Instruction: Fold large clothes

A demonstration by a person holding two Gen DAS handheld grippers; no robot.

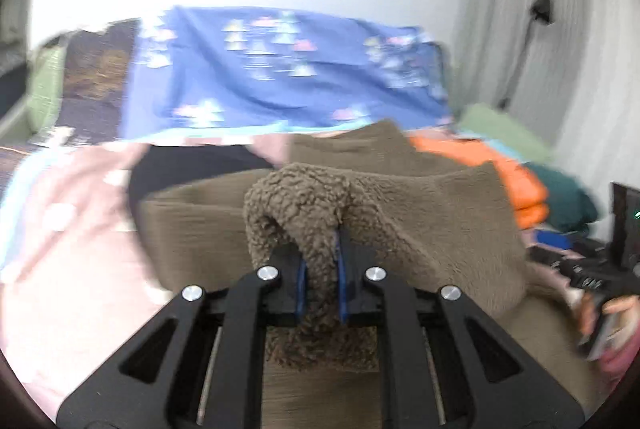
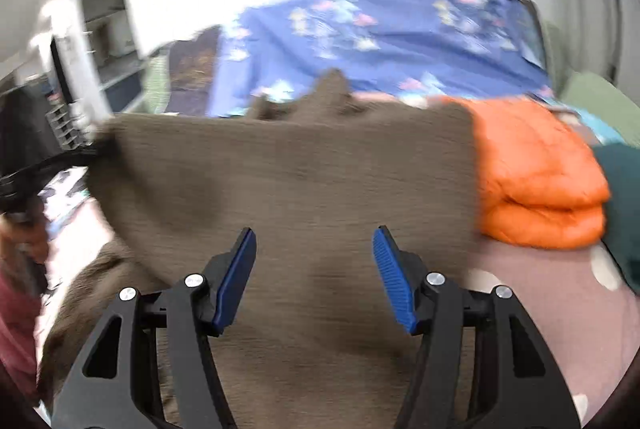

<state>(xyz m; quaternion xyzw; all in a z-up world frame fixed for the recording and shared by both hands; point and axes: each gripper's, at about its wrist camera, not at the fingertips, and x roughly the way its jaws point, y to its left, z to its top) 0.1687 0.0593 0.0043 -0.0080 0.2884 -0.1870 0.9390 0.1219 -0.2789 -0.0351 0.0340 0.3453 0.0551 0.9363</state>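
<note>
Left wrist view: the left gripper [image 1: 322, 269] is clamped on a bunched fold of a brown fleece garment [image 1: 420, 213], with the curly pile standing up between and over its blue pads [image 1: 343, 279]. The rest of the garment spreads across the bed [image 1: 60, 229], over a pink patterned cover, toward the far edge where a blue printed sheet [image 1: 280, 77] lies.

Right wrist view: the right gripper [image 2: 314, 277] hangs over the garment's broad middle panel with its jaws standing apart and nothing between them; the pads do not appear to touch the cloth, though motion blur makes this uncertain.

Toward the bed's right edge sits a folded orange padded garment [image 2: 536, 181], just beside the brown one, with a dark green item [image 2: 624, 197] next to it.

Assessment: the orange piece appears finished and set aside. The brown garment is partly handled at best; it lies mostly spread out, with uneven peaks along its far edge, and no neat fold is visible. Only one hold is secured. Remaining work is a second hold, the folds themselves, and stacking.
</note>
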